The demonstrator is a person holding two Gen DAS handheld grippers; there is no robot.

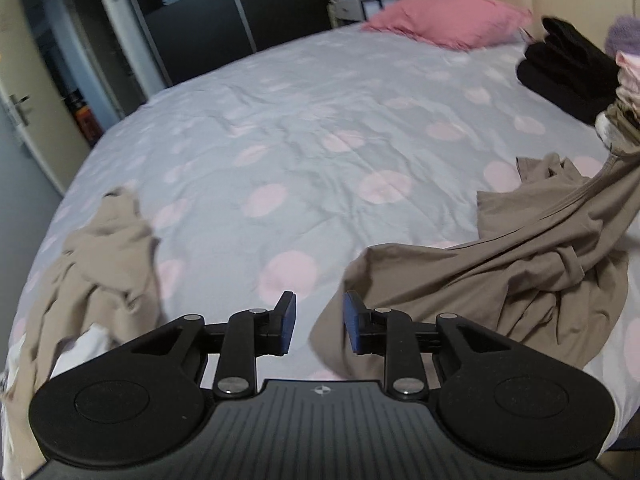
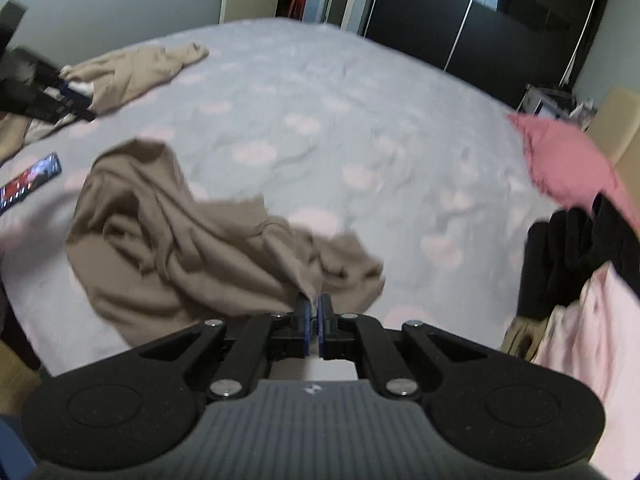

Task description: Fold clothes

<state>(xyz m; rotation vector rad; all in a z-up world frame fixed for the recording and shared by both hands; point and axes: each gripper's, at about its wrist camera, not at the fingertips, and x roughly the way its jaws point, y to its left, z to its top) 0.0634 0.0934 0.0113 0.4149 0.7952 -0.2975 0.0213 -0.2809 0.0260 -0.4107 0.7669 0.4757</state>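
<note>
1. Two grippers are in play, and nearest the lens is the right gripper [image 2: 314,316]: its blue pads are pinched together on a corner of the taupe garment [image 2: 192,248], with fabric bunching up right at the tips.
2. Over to the left gripper [image 1: 320,322]: its blue-padded fingers [image 1: 289,322] stand apart with nothing between them, hovering over the bedspread [image 1: 304,128] just beside the near edge of that same taupe garment [image 1: 520,264].
3. From the left wrist view the garment lies crumpled on the right side of the bed, one strip of it pulled taut up toward the right edge of the frame.
4. A second beige garment [image 1: 108,256] sits heaped near the left edge of the bed, well apart from the first, with something white beside it.
5. A small dark packet with red print [image 2: 30,180] lies flat on the bedspread; its lettering is too blurred to read.
6. Farther off, folded black clothes [image 1: 568,68] are stacked beside pale pink fabric [image 2: 588,344] at the right.
7. At the far end, a pink pillow [image 1: 448,20] rests on the grey, pink-spotted bedspread, with a dark wardrobe [image 2: 480,12] behind.
</note>
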